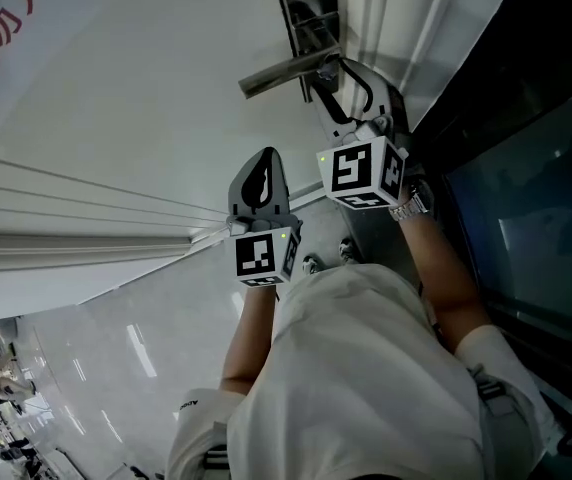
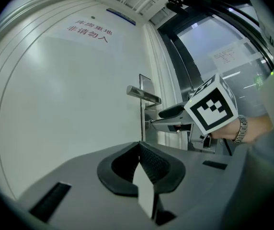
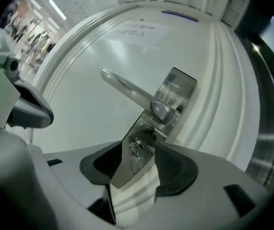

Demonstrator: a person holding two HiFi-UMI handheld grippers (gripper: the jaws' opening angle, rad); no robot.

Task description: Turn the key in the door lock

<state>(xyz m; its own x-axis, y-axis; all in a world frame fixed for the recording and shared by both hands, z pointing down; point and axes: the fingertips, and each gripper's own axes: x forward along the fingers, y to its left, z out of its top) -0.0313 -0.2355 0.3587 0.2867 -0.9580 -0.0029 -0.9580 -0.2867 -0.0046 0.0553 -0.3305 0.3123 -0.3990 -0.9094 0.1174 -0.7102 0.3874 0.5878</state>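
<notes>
A white door (image 1: 146, 98) bears a steel lock plate (image 3: 177, 88) with a lever handle (image 3: 126, 91). Below the lever a small silver key (image 3: 137, 148) sits in the cylinder. My right gripper (image 3: 139, 146) points at the plate, open, one jaw on each side of the key; neither pad presses on it. From the left gripper view it (image 2: 156, 119) hovers at the plate just under the lever (image 2: 144, 95). My left gripper (image 1: 263, 168) hangs back from the door, left of the handle, shut, its tips touching with nothing between them.
A sign with red characters (image 2: 88, 30) is stuck high on the door. A dark glass panel (image 1: 536, 208) and metal frame stand right of the door. The person's white top (image 1: 366, 368) fills the lower head view; glossy floor (image 1: 116, 358) lies at the lower left.
</notes>
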